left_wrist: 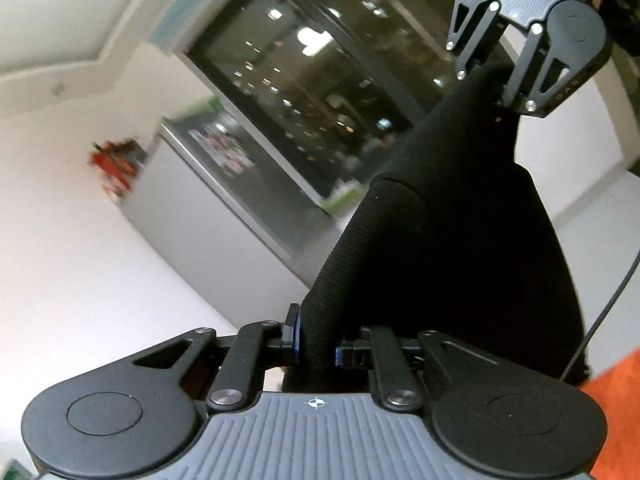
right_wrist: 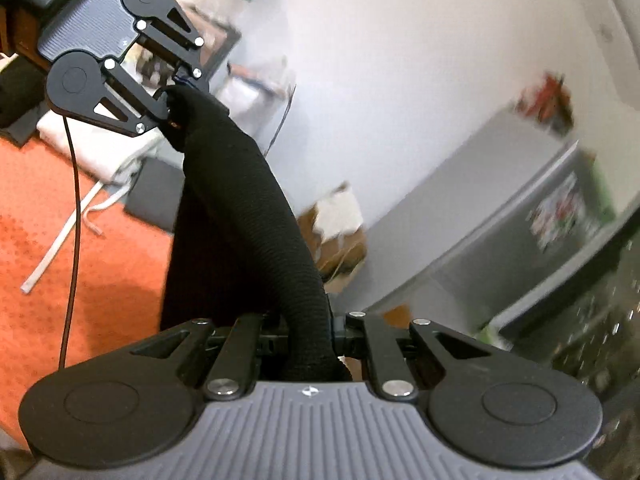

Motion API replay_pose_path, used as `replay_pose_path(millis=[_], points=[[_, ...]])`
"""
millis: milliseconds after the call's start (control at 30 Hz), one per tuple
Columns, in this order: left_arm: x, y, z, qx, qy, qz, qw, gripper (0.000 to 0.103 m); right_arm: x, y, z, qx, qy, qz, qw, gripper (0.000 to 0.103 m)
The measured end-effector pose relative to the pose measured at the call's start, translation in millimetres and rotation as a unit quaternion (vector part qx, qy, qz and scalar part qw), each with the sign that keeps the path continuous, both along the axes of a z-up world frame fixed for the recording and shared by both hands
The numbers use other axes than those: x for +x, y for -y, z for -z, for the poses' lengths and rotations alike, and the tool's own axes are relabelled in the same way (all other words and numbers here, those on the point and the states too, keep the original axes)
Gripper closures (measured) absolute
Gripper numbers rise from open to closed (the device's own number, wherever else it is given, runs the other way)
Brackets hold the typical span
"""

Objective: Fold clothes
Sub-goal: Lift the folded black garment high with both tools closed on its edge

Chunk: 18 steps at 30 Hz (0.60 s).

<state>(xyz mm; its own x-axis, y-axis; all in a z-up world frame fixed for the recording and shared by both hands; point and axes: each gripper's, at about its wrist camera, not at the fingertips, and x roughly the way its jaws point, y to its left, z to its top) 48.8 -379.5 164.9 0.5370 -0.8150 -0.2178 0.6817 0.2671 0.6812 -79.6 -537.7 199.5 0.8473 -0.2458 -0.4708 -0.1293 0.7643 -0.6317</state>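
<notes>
A black garment [left_wrist: 460, 240] hangs stretched in the air between both grippers, its ribbed band running from one to the other. In the left wrist view my left gripper [left_wrist: 316, 344] is shut on one end of the band. My right gripper [left_wrist: 490, 84], at the top right, pinches the other end. In the right wrist view my right gripper [right_wrist: 312, 340] is shut on the ribbed band of the garment [right_wrist: 240, 208]. The left gripper [right_wrist: 176, 96], at the upper left, holds the far end. The garment's body drops below the band, and its lower part is hidden.
An orange carpet [right_wrist: 40, 248] lies below, with a white strip [right_wrist: 60, 240] and a white folded cloth [right_wrist: 92, 148] on it. A black cable [right_wrist: 74, 200] hangs from the left gripper. A grey cabinet [right_wrist: 480, 208], a cardboard box [right_wrist: 340, 232] and a dark window [left_wrist: 320, 80] stand beyond.
</notes>
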Motion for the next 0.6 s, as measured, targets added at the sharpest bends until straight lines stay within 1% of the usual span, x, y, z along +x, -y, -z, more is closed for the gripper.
replay_pose_path(millis=[133, 233, 300, 367, 467, 600], points=[[-34, -20, -51, -0.027, 0.032, -0.015, 0.9990, 0.086, -29, 0, -58, -0.015, 0.045, -0.036, 0.998, 0.089], [-69, -48, -91, -0.043, 0.059, -0.024, 0.9970, 0.086, -60, -12, -98, -0.019, 0.075, -0.064, 0.995, 0.089], [-95, -69, -110, -0.052, 0.075, -0.027, 0.9954, 0.086, -81, -22, -123, -0.020, 0.092, -0.083, 0.992, 0.089], [-124, -93, -124, -0.059, 0.092, -0.030, 0.9936, 0.085, -106, -34, -146, -0.011, 0.104, -0.104, 0.989, 0.089], [-172, -134, -139, -0.067, 0.106, -0.036, 0.9915, 0.085, -139, -59, -168, 0.006, 0.114, -0.136, 0.984, 0.089], [-229, -192, -146, -0.068, 0.113, -0.052, 0.9899, 0.085, -182, -101, -179, 0.022, 0.121, -0.178, 0.976, 0.089]])
